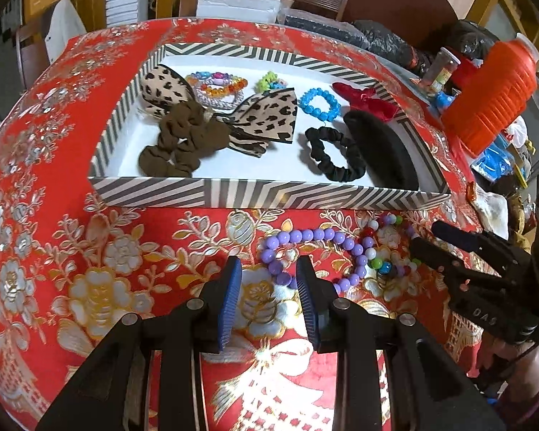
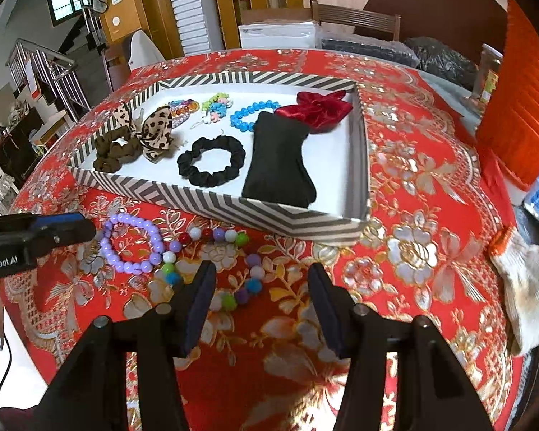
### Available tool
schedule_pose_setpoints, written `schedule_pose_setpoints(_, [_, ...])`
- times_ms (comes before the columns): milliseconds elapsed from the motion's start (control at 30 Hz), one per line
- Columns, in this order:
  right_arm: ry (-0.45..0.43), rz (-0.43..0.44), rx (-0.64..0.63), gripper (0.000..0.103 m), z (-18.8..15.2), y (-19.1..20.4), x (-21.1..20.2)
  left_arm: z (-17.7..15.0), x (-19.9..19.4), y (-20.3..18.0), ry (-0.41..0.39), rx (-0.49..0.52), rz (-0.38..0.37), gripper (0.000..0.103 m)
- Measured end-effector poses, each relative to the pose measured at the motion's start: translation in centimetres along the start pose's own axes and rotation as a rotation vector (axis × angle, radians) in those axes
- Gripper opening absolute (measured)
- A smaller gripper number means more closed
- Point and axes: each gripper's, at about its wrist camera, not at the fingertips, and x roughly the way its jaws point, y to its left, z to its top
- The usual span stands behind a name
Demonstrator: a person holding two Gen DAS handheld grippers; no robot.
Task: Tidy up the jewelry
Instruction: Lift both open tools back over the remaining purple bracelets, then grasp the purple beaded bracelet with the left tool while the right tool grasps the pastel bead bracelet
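A purple bead bracelet (image 1: 314, 251) (image 2: 131, 248) and a multicoloured bead string (image 1: 381, 248) (image 2: 230, 269) lie on the red cloth in front of the striped tray (image 1: 269, 195) (image 2: 233, 212). The tray holds a brown scrunchie (image 1: 176, 143), a leopard bow (image 1: 266, 115), a blue bead bracelet (image 1: 319, 104), a black scrunchie (image 1: 332, 158) (image 2: 212, 165), a black pouch (image 2: 280, 158) and a red bow (image 2: 316, 107). My left gripper (image 1: 269, 273) is open, its jaws either side of the purple bracelet's near edge. My right gripper (image 2: 260, 287) is open over the multicoloured string.
An orange ribbed container (image 1: 492, 89) stands at the right among clutter. A white sock-like cloth (image 2: 524, 287) lies at the right of the red flowered tablecloth (image 1: 90, 287). Chairs and boxes stand behind the table.
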Motion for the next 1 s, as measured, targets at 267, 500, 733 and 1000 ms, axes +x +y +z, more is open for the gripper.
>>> schedule_pose_setpoints(267, [-0.033,-0.035,-0.015,0.012,-0.1,-0.4,0.7,-0.2,1.3,-1.9,-0.025,0.071,0.062,0.035])
schedule_pose_setpoints(500, [-0.081,0.038,0.017,0.009,0.4,-0.5,-1.7,0.3,0.3,-1.2,-0.016,0.046,-0.018,0.012])
schedule_pose_setpoints(733, [-0.173,0.074,-0.011,0.009,1.8,0.5,-6.2,1.5,-3.7,-2.1,-0.095,0.067,-0.058,0.012])
schedule_pose_setpoints(1000, [-0.238,0.067,-0.030,0.009,2.8,0.8,-9.7,3.2,-7.4,-2.8,-0.177,0.107,-0.035,0.012])
